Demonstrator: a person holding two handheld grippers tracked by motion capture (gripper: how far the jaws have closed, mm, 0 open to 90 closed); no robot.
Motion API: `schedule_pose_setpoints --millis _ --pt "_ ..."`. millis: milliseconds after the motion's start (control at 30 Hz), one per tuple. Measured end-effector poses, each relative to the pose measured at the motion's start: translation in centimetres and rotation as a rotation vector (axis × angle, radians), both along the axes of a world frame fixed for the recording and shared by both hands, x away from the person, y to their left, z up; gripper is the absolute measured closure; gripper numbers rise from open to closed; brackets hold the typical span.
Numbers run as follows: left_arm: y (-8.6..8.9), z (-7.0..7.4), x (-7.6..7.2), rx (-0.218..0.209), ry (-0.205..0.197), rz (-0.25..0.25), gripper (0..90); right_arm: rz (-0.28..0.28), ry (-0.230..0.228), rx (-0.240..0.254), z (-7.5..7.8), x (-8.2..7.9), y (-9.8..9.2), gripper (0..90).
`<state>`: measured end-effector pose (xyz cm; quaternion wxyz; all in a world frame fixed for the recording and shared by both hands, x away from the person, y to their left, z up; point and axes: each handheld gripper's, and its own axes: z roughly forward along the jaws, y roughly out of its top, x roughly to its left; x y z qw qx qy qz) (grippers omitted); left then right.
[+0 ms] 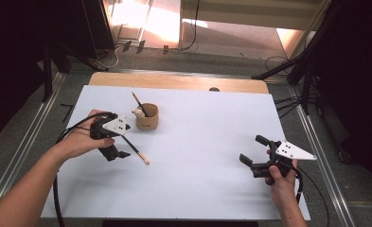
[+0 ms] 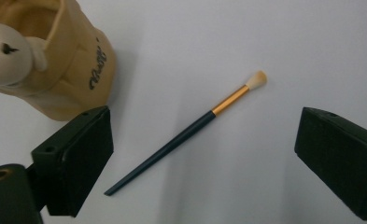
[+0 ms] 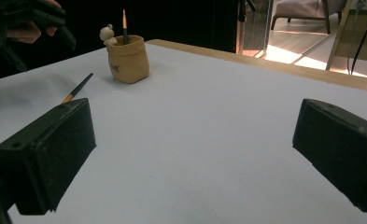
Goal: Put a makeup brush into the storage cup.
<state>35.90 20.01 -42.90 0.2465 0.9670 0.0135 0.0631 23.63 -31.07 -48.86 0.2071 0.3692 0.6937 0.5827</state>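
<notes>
Tan, sack-shaped holder [image 1: 147,117] on the white counter [image 1: 198,142] keeps one dark brush [image 1: 139,104] upright beside a small bear figure [image 1: 137,112]. Just beside that holder, a second dark-handled, gold-ferruled brush [image 2: 186,133] lies flat between the left tool's [image 1: 119,153] released jaws, likely for pickup. The right tool [image 1: 253,155], well apart from the holder, hangs open and empty.

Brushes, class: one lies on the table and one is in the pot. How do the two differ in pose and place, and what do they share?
The loose brush lies flat on the white table; the potted brush stands tilted in the tan pot.
The loose brush sits between the open left tongs, untouched; the potted brush is clear of both tongs.
The loose brush shows its pale bristles; the potted brush has one end hidden in the pot.
Both have dark, slim handles.
</notes>
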Motion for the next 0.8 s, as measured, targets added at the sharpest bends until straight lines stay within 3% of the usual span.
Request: schedule_pose_setpoints --millis 133,300,400,533,800 --pt "-0.3 -0.5 0.1 0.028 0.009 -0.011 5.1 0.002 0.004 0.001 0.0 0.0 0.0 0.0" --pt "-0.8 -1.0 0.4 0.030 0.031 -0.029 8.8 0.007 0.006 0.004 0.0 0.1 0.2 0.0" --pt "-1.1 -1.0 0.6 0.026 0.024 -0.030 11.2 0.010 0.005 -0.001 -0.1 0.2 0.4 0.0" --pt "-1.6 -1.2 0.4 0.053 -0.002 -0.026 14.3 0.013 0.010 0.012 -0.1 0.1 0.4 0.0" --pt "-1.9 -1.9 0.6 0.081 -0.006 -0.037 20.5 0.012 0.006 0.011 -0.1 0.1 0.4 0.0"
